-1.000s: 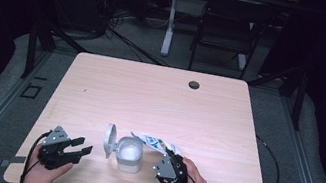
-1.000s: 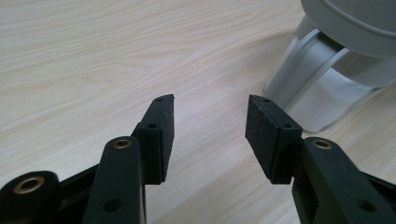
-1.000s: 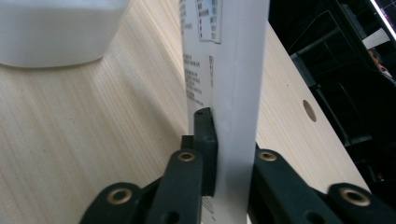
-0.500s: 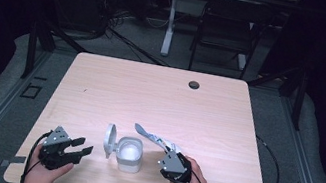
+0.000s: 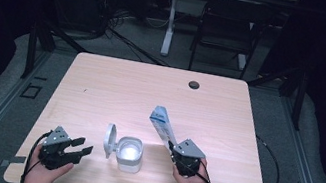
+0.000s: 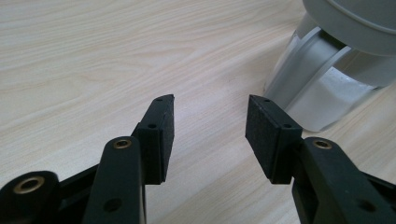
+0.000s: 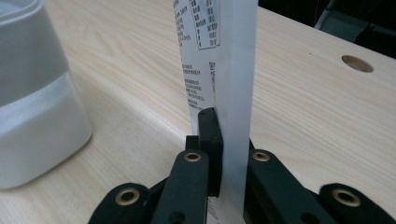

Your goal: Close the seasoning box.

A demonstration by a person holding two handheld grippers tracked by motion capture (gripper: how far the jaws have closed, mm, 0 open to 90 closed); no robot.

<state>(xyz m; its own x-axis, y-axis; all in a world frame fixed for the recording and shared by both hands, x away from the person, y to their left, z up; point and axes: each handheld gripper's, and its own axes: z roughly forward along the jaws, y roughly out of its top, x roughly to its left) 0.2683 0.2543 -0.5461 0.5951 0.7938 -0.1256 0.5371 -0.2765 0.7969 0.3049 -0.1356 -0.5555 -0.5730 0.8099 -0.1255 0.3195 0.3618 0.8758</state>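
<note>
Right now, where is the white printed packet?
In the high view the white printed packet stands clamped in the right gripper, rising up-left from it, just right of the open-lidded white container near the table's front edge.

The pale wood-grain laminate counter point(image 5: 116, 88) looks smooth and matt, the white-and-grey plastic lidded container point(image 5: 129, 153) left of the right claw point(image 5: 172, 148) satiny, the clamped printed white-blue sachet point(image 5: 163, 125) glossy, the claw pads point(image 6: 260, 133) matt, finely textured black rubber.
</note>
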